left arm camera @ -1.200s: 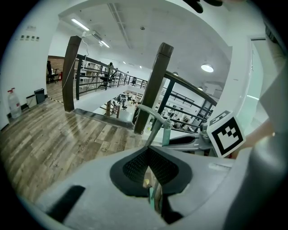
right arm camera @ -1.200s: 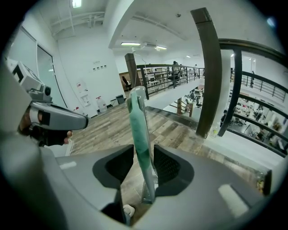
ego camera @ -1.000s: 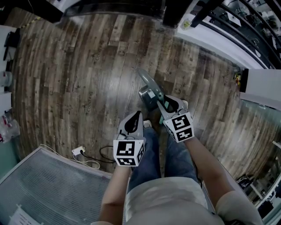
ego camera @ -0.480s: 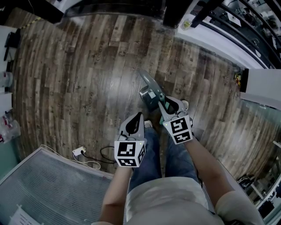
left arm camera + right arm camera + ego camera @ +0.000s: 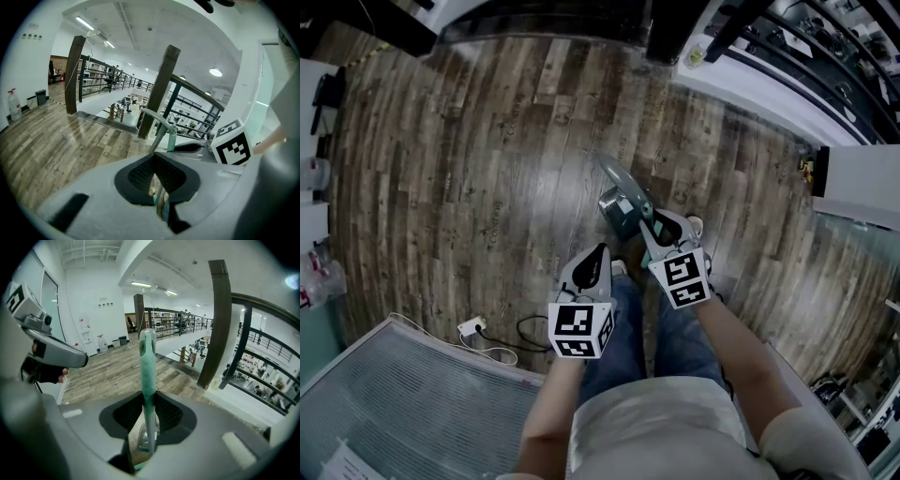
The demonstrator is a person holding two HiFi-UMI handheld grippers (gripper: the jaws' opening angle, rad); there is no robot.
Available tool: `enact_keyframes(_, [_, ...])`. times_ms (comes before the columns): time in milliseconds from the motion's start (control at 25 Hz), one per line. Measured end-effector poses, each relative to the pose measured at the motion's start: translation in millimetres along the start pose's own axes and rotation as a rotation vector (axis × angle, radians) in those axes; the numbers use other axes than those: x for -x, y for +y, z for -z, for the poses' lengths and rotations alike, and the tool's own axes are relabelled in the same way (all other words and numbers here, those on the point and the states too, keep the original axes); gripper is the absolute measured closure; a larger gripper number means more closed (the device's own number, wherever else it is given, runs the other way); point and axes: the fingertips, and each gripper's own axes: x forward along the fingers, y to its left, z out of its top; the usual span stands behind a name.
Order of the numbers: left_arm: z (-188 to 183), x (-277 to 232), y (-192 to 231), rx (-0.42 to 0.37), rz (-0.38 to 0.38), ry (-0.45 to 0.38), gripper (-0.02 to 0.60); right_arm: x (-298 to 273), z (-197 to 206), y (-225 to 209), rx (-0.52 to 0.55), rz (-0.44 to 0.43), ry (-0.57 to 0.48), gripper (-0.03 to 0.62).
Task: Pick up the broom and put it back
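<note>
The broom has a teal handle (image 5: pixel 148 376) with a grey top end, and it stands up through the jaws of my right gripper (image 5: pixel 149 413). That gripper is shut on the handle. In the head view the handle (image 5: pixel 617 178) slants away from my right gripper (image 5: pixel 652 220), with the dark teal broom base (image 5: pixel 621 208) on the wood floor below it. My left gripper (image 5: pixel 596 255) hangs just left of the right one, above the person's knees. Its pads (image 5: pixel 140 173) are nearly together, and my left gripper (image 5: pixel 157 180) has nothing between them.
A white power strip with a black cable (image 5: pixel 471 327) lies on the floor at lower left, beside a grey ribbed panel (image 5: pixel 403 403). A white ledge with a black railing (image 5: pixel 759 89) and a dark pillar (image 5: pixel 670 28) bound the floor at upper right. The person's legs (image 5: pixel 619 347) are directly below.
My right gripper has rolled slightly around the handle. The left gripper has drifted a little toward the bottom of the picture. The broom stays where it was.
</note>
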Motion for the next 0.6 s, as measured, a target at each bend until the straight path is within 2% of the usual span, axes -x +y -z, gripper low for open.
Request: enact_keyframes(600, [0.0, 10.2, -5.2, -0.007, 0.000, -0.010, 0.574, 7.9, 3.3, 4.8, 0.008, -0.006, 0.001, 0.499])
